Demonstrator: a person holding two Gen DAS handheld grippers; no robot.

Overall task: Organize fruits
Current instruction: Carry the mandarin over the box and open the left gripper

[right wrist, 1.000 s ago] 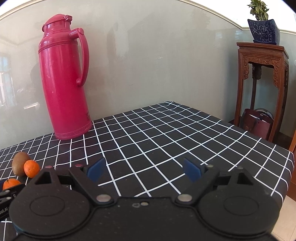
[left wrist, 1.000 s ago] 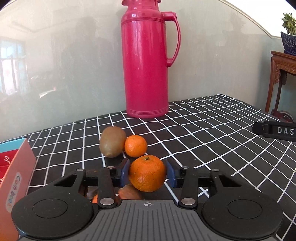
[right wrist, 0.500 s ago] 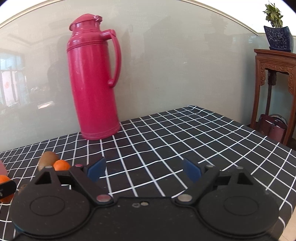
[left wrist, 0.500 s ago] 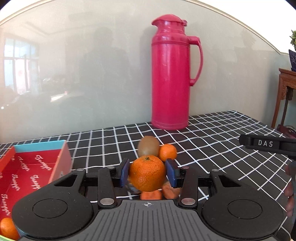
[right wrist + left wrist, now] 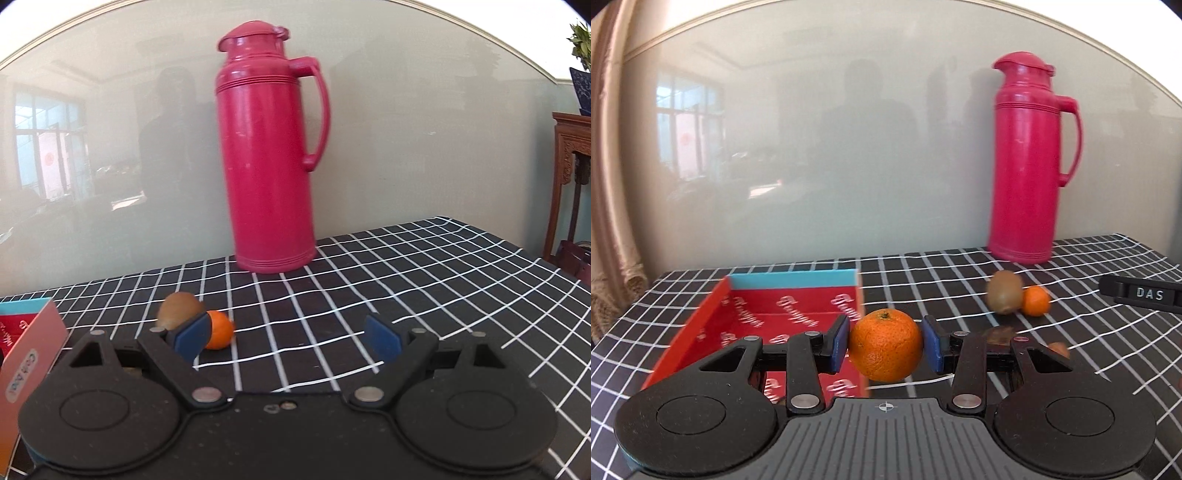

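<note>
Orange (image 5: 885, 345) clamped in left hand-held gripper (image 5: 885, 345), unseen from right wrist

The left gripper (image 5: 885, 345) is seen low in the centre of its frame, its blue pads (image 5: 839, 343) pressed against both sides of an orange (image 5: 885, 345). The right gripper (image 5: 288, 338) is held level, its fingers spread wide with nothing between them.

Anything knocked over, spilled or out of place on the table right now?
Nothing stands out. The thermos stands upright, the kiwi and small orange sit together on the tablecloth, and the left gripper holds the orange squarely beside the red box. The right gripper is open and holds nothing.
</note>
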